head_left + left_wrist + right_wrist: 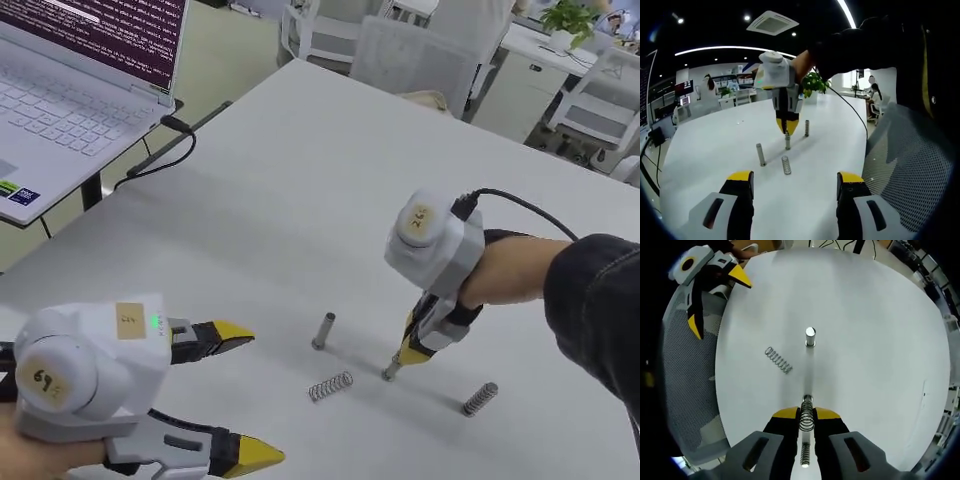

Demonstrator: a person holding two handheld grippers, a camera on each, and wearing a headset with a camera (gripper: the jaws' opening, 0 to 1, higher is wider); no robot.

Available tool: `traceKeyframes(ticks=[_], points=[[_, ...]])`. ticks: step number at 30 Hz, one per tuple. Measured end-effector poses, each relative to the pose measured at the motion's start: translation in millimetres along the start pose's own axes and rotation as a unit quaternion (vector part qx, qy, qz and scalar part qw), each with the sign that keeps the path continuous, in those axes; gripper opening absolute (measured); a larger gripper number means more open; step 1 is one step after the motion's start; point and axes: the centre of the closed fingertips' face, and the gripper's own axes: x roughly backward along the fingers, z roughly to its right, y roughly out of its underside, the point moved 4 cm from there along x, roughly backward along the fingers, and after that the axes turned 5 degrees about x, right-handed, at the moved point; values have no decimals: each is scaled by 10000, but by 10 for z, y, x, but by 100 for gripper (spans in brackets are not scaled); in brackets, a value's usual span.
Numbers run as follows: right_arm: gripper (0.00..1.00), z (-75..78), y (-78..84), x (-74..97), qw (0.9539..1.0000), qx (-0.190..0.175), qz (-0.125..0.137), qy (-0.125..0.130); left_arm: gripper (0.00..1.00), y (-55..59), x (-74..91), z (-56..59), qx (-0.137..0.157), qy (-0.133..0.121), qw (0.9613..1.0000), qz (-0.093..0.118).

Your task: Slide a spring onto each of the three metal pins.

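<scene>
My right gripper (410, 353) (806, 415) points down at the white table, shut on a spring (806, 421). That spring sits over the top of a metal pin (389, 371) (787, 142). To its left a bare pin (323, 331) (810, 336) (760, 154) stands upright. A loose spring (330, 386) (778, 360) (786, 165) lies flat between them, nearer me. A third pin with a spring around it (480, 399) (806, 128) stands to the right. Near the front left, my left gripper (245, 393) (795, 177) is open and holds nothing.
An open laptop (70, 80) sits at the far left, with a black cable (165, 150) along the table edge. White chairs (410, 45) stand beyond the far edge. A grey mesh chair (910, 165) is close to my left gripper.
</scene>
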Motion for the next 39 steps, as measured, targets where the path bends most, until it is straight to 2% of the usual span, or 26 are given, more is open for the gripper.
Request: traceKeyframes(ticks=[6, 21, 29, 39], points=[[8, -16, 22, -112, 10000, -53, -45, -36, 63, 1, 8, 4, -4, 1, 10000, -22], [9, -28, 63, -257, 9999, -116, -51, -8, 62, 7, 6, 20, 14, -6, 10000, -48], [9, -49, 83, -288, 9999, -124, -15, -16, 61, 17, -1, 26, 31, 7, 10000, -56], [16, -47, 66, -251, 9998, -126, 183, 21, 60, 30, -7, 24, 36, 23, 10000, -78]])
